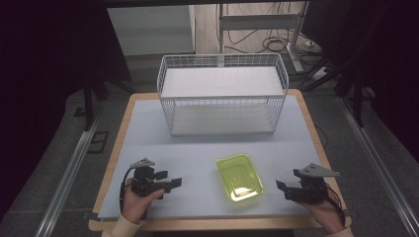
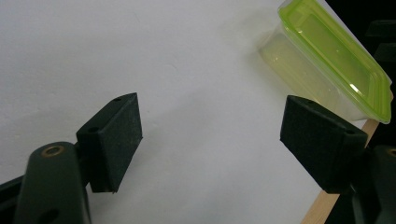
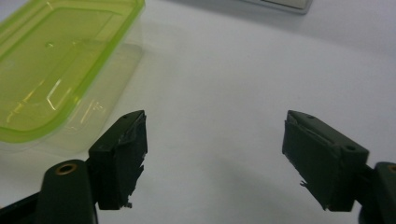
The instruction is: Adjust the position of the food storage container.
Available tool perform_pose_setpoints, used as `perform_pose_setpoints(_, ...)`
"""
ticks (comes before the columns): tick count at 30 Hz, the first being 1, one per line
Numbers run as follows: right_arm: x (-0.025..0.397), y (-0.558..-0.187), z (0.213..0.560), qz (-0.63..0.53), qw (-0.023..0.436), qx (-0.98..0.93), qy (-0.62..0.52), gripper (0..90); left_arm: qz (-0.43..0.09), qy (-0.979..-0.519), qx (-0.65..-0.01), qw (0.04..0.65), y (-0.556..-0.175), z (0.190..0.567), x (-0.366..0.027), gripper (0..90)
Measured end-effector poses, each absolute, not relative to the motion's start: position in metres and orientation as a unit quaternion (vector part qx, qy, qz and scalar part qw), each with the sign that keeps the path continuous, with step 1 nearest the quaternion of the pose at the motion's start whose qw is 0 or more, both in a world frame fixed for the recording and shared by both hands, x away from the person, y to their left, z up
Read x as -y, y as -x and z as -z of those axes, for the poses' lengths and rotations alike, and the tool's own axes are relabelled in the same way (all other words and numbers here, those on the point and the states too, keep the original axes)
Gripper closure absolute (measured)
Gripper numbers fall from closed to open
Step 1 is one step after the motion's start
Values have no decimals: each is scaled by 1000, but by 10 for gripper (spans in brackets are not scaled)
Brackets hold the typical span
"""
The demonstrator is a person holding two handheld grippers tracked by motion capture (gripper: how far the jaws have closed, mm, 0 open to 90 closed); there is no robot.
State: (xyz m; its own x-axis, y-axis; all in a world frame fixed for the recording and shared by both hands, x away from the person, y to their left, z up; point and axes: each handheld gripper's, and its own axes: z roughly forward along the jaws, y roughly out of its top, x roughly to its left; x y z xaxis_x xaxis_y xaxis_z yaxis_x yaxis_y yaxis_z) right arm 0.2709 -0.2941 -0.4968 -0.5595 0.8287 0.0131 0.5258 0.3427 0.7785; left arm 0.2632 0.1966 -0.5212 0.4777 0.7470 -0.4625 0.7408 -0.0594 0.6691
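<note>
A yellow-green lidded plastic container [image 1: 239,177] lies on the pale tabletop [image 1: 197,148] near the front edge, a little right of the middle, its lid on and its long side running roughly front to back. A white wire basket [image 1: 222,94] stands at the back edge of the tabletop, centred, well apart from the container.

The left tool [image 1: 170,183] is held in a hand [image 1: 136,197] near the front left corner, pointing toward the container; its jaws stand wide apart with nothing between them. In the left gripper view the container [image 2: 327,56] shows beyond the farther jaw, by the tabletop's wooden rim.

The right tool [image 1: 282,190] is held near the front right corner, pointing left toward the container, its jaws likewise spread wide and empty. In the right gripper view the container [image 3: 51,60] lies just beyond the left jaw, not touching it.
</note>
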Motion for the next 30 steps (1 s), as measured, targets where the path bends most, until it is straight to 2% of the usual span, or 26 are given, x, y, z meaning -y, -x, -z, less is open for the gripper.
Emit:
perform_pose_setpoints(5, 294, -268, 492, -388, 198, -795, -422, 359, -4, -728, -511, 457, -264, 521, -197, 202)
perform_pose_setpoints(8, 293, -266, 488, -393, 189, -799, -414, 514, -4, -728, -511, 457, -263, 521, -197, 202)
perform_pose_setpoints(12, 288, -261, 480, -406, 184, -802, -398, 764, -3, -727, -511, 458, -263, 521, -197, 202)
perform_pose_setpoints(15, 281, -255, 472, -421, 186, -803, -379, 888, -4, -727, -512, 457, -264, 521, -197, 202)
perform_pose_setpoints(17, 274, -251, 466, -429, 189, -803, -367, 897, -4, -727, -512, 458, -263, 521, -196, 202)
perform_pose_setpoints(22, 246, -237, 457, -452, 157, -814, -330, 898, -3, -727, -511, 458, -263, 520, -196, 202)
perform_pose_setpoints(30, 191, -225, 470, -441, 125, -846, -272, 898, -2, -727, -511, 460, -263, 520, -197, 202)
